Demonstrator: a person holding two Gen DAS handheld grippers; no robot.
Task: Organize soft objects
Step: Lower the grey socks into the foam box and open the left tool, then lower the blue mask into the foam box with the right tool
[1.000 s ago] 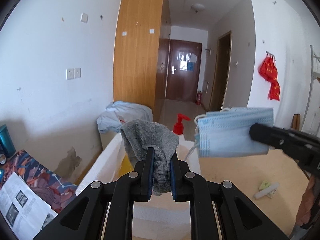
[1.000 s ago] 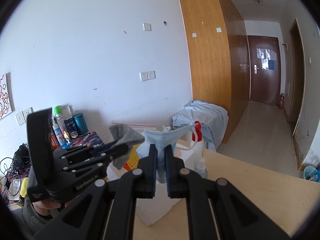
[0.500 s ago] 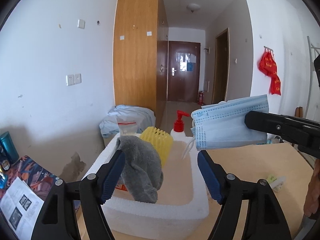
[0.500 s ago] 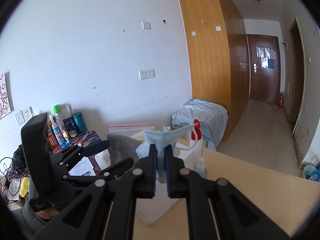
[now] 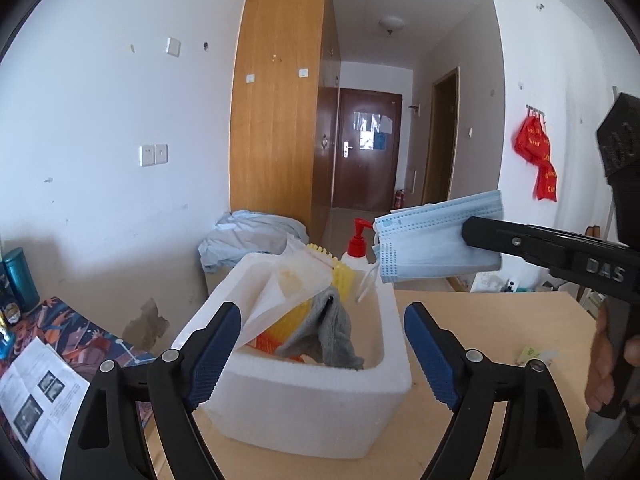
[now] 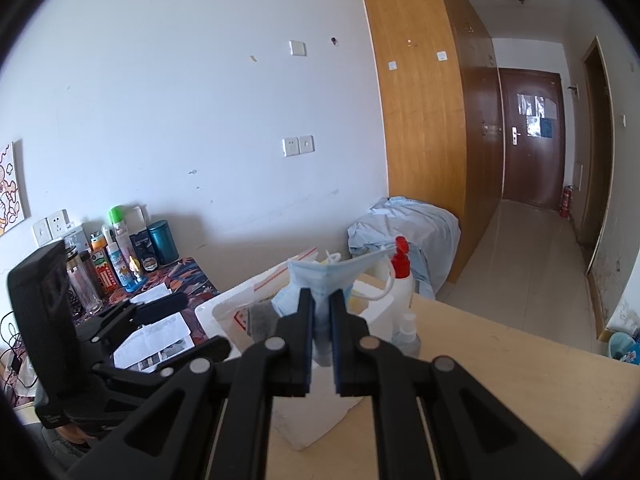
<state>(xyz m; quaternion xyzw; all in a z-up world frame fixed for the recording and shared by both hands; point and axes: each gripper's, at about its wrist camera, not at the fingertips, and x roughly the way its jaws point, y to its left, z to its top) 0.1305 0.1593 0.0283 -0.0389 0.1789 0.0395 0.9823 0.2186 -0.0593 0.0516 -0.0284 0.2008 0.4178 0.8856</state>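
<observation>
Left gripper (image 5: 322,340) is opening, jaws spread wide, nothing between the blue pads (image 5: 214,350); it is hovering just short of the white foam box (image 5: 312,404) and angling slightly down at it. Grey cloth (image 5: 336,334) is lying loose inside the foam box, draped against a yellow ribbed thing (image 5: 340,276) and a clear zip bag (image 5: 288,284) that is leaning out over the box's left rim. Right gripper (image 6: 321,320) is clamping tight on a blue face mask (image 6: 320,280); the mask is hanging in the air above the far right corner of the foam box, ear loop (image 5: 366,282) dangling toward the box. A hand (image 5: 608,360) is gripping the right gripper's handle, to the right of the box. Red-pump bottle (image 5: 358,246) is standing just behind the foam box. Box is sitting on the wooden table (image 5: 500,340), near its left edge.
</observation>
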